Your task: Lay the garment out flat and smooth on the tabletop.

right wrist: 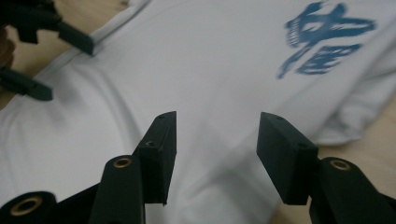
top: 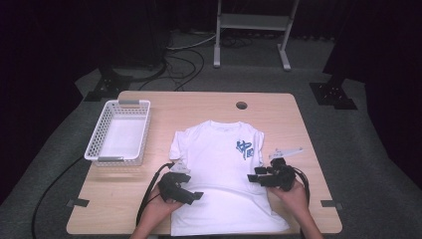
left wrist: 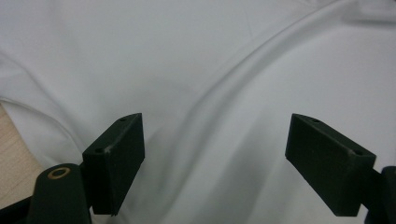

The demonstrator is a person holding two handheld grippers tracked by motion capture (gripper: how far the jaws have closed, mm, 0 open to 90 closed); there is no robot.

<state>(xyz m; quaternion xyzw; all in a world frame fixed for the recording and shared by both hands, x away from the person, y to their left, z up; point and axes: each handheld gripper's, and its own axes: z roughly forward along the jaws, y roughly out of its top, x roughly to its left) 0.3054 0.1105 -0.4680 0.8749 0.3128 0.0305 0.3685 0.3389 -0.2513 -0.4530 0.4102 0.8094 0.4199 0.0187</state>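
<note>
White shirt between claws

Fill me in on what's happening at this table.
A person holds a gripper in each hand over a white T-shirt spread flat on the wooden table. The left gripper and right gripper sit at the shirt's two sides, both open with nothing between the jaws. A white basket stands empty at the left.

high view: above, facing forward-down | gripper views: close, along jaws | shared: white T-shirt
</note>
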